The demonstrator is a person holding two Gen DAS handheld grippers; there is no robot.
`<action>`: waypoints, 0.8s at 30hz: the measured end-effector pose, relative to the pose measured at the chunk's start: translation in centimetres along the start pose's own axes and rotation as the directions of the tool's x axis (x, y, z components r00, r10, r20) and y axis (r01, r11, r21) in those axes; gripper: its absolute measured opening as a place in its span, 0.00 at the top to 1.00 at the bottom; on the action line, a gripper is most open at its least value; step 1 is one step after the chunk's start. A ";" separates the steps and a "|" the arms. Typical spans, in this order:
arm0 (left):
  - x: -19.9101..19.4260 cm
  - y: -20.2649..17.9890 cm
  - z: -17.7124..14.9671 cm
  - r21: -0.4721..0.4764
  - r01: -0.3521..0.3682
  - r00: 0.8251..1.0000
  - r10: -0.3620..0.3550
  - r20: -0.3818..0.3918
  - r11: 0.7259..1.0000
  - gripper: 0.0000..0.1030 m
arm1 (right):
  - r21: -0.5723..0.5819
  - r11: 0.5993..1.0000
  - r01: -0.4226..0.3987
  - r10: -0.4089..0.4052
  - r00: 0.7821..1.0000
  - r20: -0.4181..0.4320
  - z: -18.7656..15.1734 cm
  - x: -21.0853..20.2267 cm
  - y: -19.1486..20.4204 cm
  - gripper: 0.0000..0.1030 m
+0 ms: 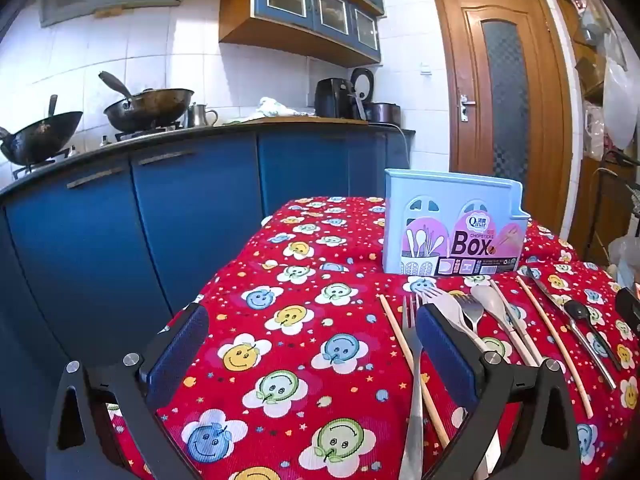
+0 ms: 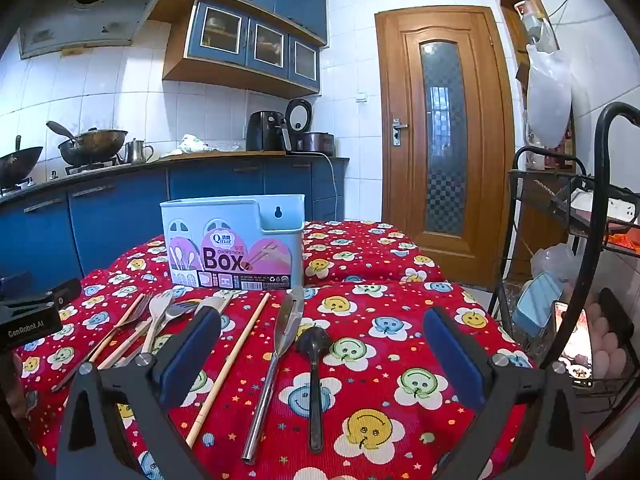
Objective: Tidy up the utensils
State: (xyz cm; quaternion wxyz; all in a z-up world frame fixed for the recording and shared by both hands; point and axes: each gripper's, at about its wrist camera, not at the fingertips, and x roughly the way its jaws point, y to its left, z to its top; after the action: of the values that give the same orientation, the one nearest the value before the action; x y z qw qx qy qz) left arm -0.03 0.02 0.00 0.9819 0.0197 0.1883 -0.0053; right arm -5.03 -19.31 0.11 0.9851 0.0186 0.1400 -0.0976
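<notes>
A light blue chopsticks box [image 1: 452, 224] stands upright at the far side of the red flowered tablecloth [image 1: 304, 320]; it also shows in the right wrist view [image 2: 234, 240]. Utensils lie in a row in front of it: forks [image 1: 412, 360], a beige spoon [image 1: 492, 300], wooden chopsticks [image 2: 228, 368], a steel knife [image 2: 280, 344] and a black spoon [image 2: 314, 364]. My left gripper [image 1: 312, 344] is open and empty, left of the utensils. My right gripper [image 2: 322, 344] is open and empty, low over the knife and black spoon.
Blue kitchen cabinets [image 1: 160, 208] with woks on the hob stand behind the table. A wooden door [image 2: 440, 132] is at the back right. A black metal rack [image 2: 568, 240] stands close by the table's right edge. The left gripper's body [image 2: 28, 316] shows at the left.
</notes>
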 end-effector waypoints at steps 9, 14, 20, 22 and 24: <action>0.0 0.0 0.0 0.005 -0.001 1.000 0.001 -0.002 1.000 0.00 | -0.006 1.000 0.001 -0.001 1.000 0.002 0.0 0.0 0.0 0.00; 0.0 0.0 0.0 0.008 -0.002 1.000 0.002 -0.001 1.000 0.00 | -0.005 1.000 0.001 -0.001 1.000 0.002 0.0 0.0 0.1 0.00; 0.0 0.0 0.0 0.008 -0.002 1.000 0.002 -0.001 1.000 0.00 | -0.004 1.000 0.001 -0.001 1.000 0.002 0.0 0.0 0.0 0.00; 0.0 0.0 0.0 0.009 -0.002 1.000 0.002 -0.001 1.000 0.00 | -0.004 1.000 0.001 -0.001 1.000 0.002 0.0 0.0 0.0 0.00; 0.0 0.0 0.0 0.007 -0.002 1.000 0.002 -0.001 1.000 0.00 | -0.004 1.000 0.001 -0.001 1.000 0.002 0.0 0.0 0.0 0.00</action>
State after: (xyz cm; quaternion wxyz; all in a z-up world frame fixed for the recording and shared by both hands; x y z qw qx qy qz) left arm -0.04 0.04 0.01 0.9818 0.0233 0.1885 -0.0047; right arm -5.02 -19.28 0.14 0.9852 0.0167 0.1394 -0.0978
